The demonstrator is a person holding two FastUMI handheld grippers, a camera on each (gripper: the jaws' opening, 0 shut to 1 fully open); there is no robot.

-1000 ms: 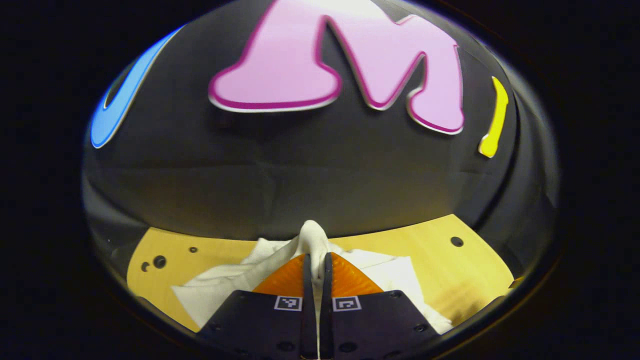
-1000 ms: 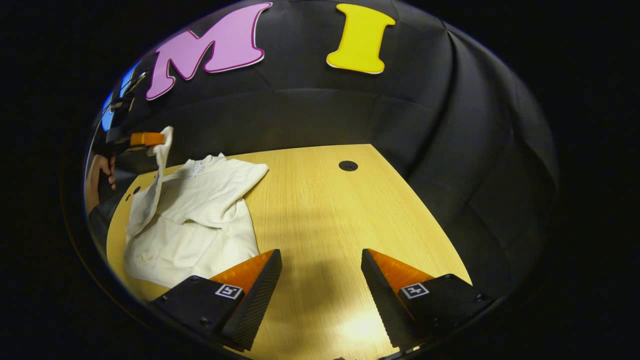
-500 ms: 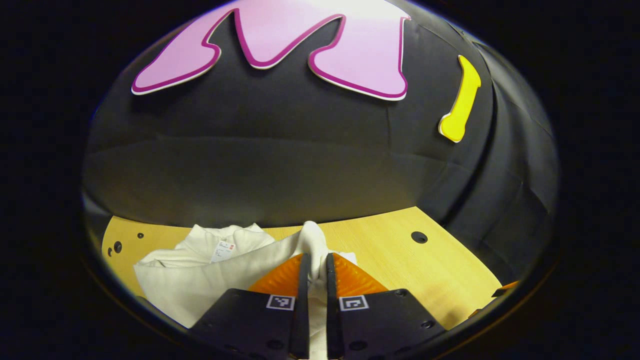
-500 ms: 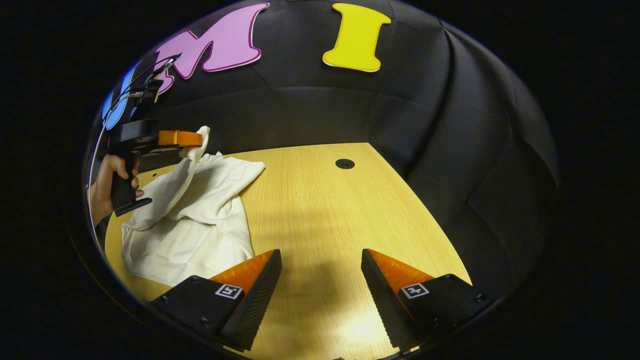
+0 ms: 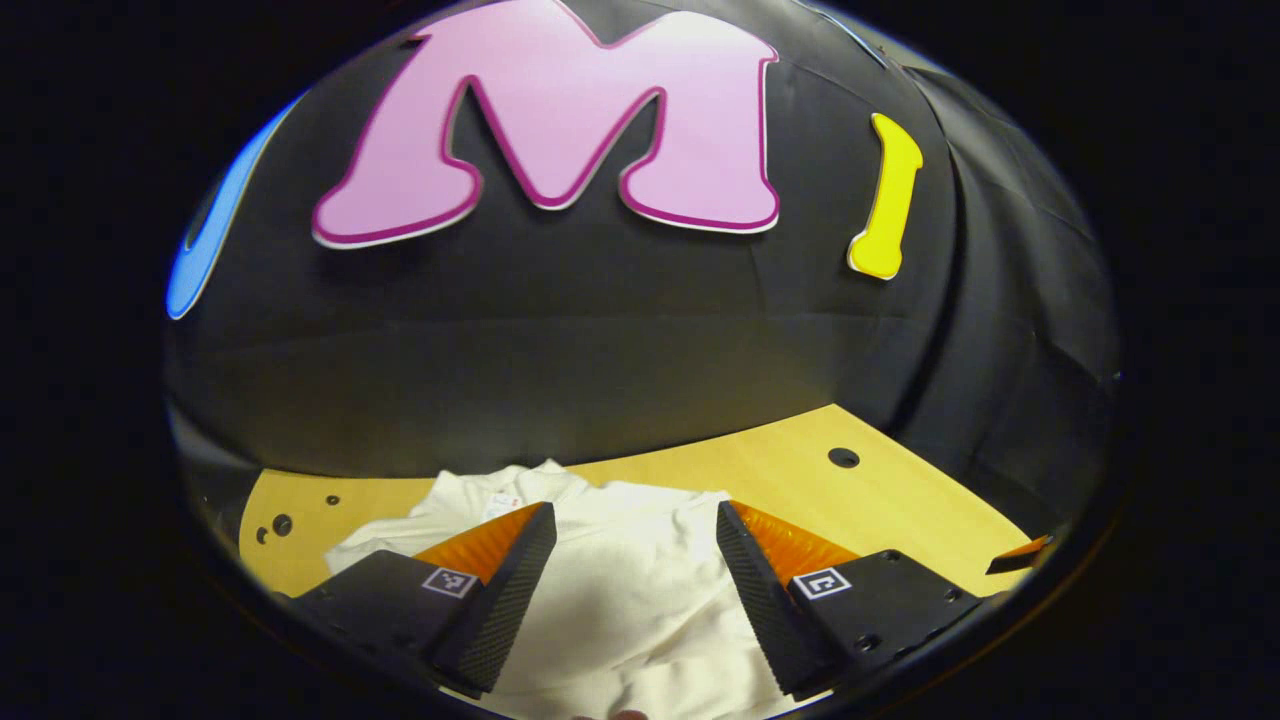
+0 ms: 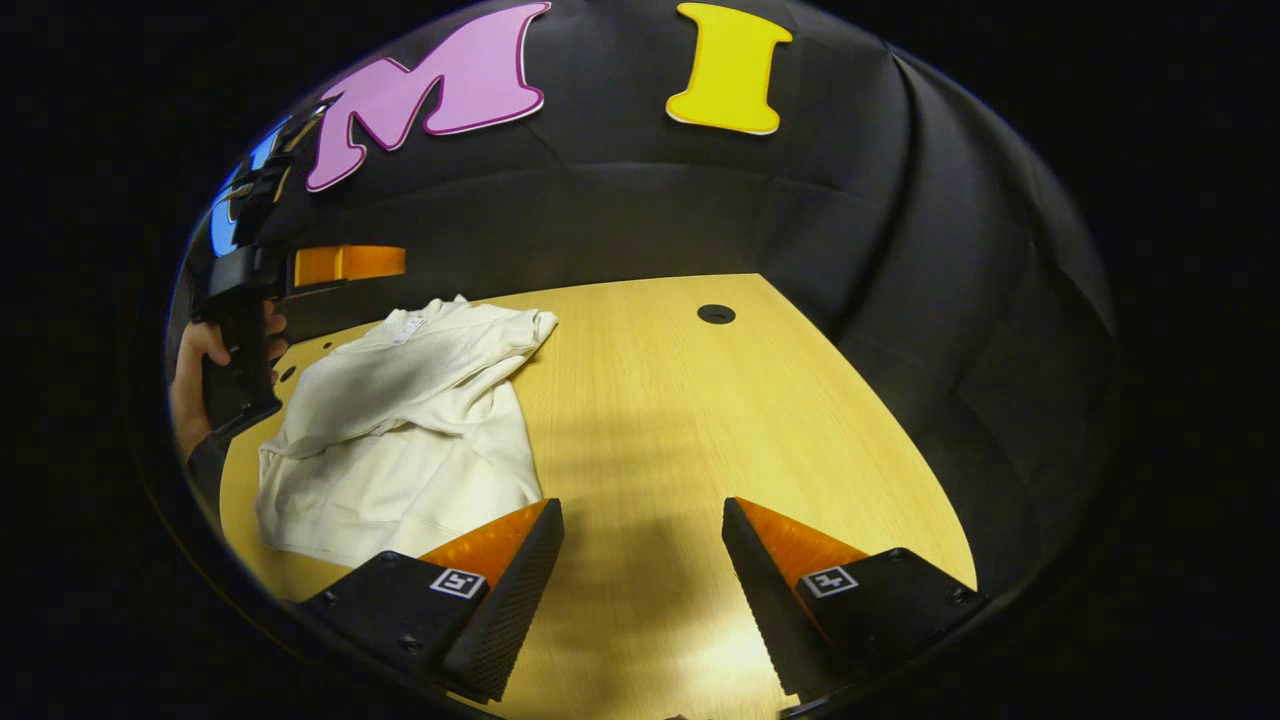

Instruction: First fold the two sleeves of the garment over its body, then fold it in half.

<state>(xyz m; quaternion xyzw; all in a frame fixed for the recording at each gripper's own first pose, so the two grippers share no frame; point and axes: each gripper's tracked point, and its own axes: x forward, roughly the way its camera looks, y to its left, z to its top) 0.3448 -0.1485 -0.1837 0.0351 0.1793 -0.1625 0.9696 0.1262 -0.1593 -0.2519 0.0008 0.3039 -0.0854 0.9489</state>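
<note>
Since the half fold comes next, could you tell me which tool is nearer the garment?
Left. The left tool hovers open directly over the garment; the right tool sits open over bare table beside it.

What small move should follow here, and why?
Probably bring both grippers to the garment's hem for the half fold. Both sleeves look laid across its body, and the left gripper and right gripper are open, holding nothing.

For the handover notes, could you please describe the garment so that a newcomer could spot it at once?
Start from the wooden table before the black wall. On its left part lies the garment, a cream sweatshirt with both sleeves folded over its body. It is the sole soft thing there, below the left gripper.
</note>
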